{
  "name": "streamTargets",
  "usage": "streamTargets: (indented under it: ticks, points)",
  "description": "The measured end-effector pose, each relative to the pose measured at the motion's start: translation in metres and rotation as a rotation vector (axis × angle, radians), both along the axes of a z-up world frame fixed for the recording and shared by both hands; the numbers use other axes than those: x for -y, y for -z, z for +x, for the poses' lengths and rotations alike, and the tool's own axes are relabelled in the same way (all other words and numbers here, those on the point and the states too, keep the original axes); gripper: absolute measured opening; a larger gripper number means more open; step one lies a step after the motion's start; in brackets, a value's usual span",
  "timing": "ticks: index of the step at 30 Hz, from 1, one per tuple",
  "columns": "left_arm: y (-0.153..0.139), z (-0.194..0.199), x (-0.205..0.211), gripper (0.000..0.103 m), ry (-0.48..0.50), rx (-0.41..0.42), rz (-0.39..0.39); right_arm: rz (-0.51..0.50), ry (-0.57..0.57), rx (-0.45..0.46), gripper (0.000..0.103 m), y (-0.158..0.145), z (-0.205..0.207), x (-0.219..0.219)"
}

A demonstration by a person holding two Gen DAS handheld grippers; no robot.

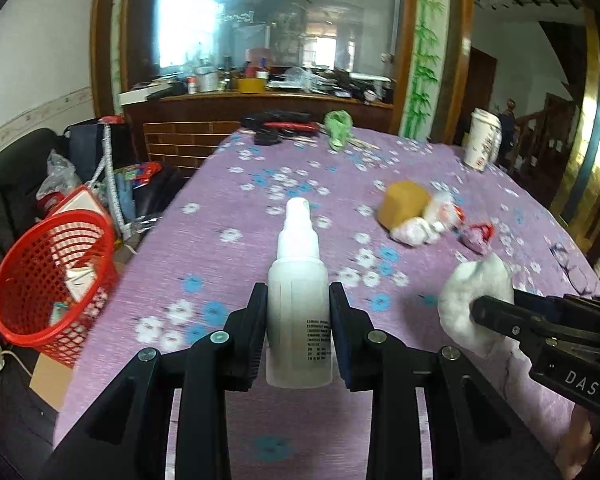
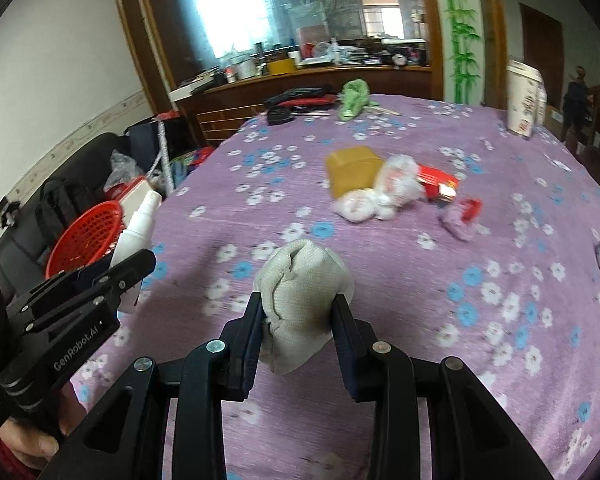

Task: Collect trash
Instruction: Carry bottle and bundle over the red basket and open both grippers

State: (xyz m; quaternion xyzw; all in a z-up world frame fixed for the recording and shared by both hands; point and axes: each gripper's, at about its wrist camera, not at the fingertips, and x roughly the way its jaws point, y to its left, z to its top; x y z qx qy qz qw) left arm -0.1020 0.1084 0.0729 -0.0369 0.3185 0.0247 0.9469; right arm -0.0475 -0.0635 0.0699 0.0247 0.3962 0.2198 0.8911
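Between your left tool's pads sits the bottle, clamped low on its body, nozzle forward, above the surface. Your right tool grips a crumpled rag, part hanging loose below. Off the surface's left edge on the floor stands the red basket, already holding scraps. More trash lies mid-surface: wrappers by a yellow box. Smooth plastic could slip if you tilt the bottle early, I'd judge, and releasing short of the rim drops both onto the floor.
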Motion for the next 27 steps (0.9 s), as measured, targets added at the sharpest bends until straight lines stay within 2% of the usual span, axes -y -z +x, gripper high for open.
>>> streamTargets:
  ticks: [7,14,22,27]
  points:
    - [-0.018,-0.01,-0.06,0.029,-0.113,0.041,-0.034,0.008,-0.123,-0.001,0.036,-0.021,0.006,-0.055]
    - [-0.028,-0.025,-0.138,0.029,-0.264,0.064,-0.053,0.015,-0.249,0.006,0.036,-0.042,0.014,-0.123]
    - [-0.023,-0.038,-0.216,0.029,-0.406,0.05,-0.065,0.028,-0.384,-0.005,0.036,-0.056,0.023,-0.207]
    - [-0.012,-0.037,-0.247,0.029,-0.444,0.018,-0.078,0.021,-0.441,-0.013,0.037,-0.051,0.025,-0.257]
